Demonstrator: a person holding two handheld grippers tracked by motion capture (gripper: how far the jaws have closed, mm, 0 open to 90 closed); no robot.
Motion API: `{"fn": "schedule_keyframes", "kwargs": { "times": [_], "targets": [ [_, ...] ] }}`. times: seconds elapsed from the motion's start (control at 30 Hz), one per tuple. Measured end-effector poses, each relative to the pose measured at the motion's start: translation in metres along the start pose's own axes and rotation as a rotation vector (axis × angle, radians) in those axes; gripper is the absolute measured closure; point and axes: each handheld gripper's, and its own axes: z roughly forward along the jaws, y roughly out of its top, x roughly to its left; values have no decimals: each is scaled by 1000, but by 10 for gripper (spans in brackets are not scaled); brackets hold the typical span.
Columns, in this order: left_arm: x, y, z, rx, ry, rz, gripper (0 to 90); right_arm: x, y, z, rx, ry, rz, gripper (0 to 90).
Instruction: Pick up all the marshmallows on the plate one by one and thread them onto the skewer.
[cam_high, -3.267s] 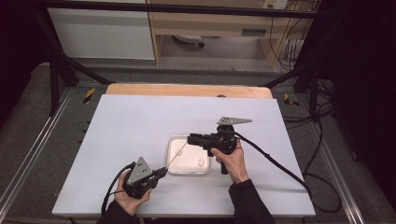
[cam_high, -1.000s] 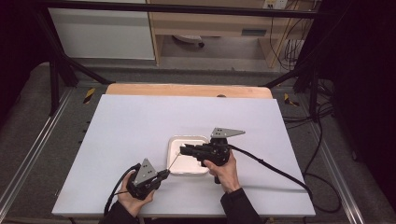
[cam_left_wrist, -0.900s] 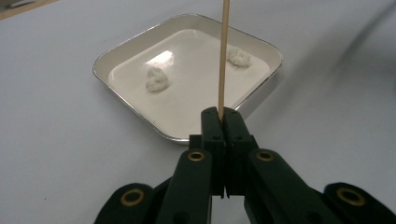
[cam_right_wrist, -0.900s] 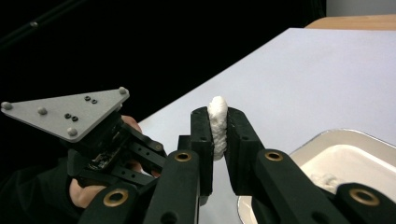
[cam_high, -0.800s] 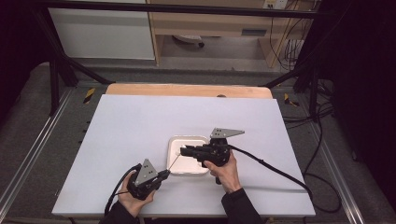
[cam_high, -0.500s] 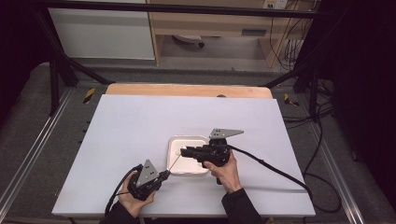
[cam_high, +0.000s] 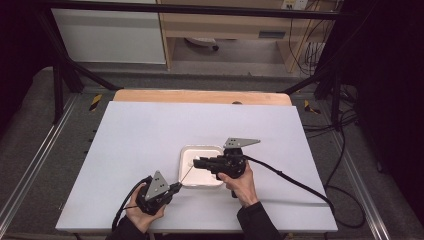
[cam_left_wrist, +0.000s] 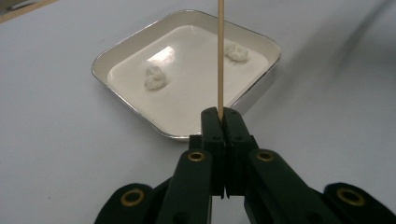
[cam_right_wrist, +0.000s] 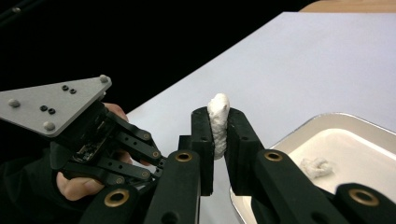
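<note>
We find no text, label, brand, number or sign that can be read in any of the views (the grey plate beside the right jaws carries only small dark screw heads, no marking we can make out).
</note>
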Motion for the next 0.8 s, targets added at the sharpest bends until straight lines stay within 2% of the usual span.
{"fn": "schedule_keyframes", "kwargs": {
  "times": [0.13, 0.4, 0.53, 0.8],
  "targets": [
    [-1, 1, 0, 1, 9, 13, 893, 0, 0, 0, 1, 5, 5, 835],
    [-1, 0, 3, 16, 2, 7, 893, -1, -3, 3, 15, -2, 13, 836],
    [-2, -1, 5, 18, -15, -4, 893, -2, -3, 3, 24, -3, 11, 835],
    [0, -1, 3, 13, -23, -23, 893, -2, -5, 4, 22, 0, 20, 835]
  ]
}}
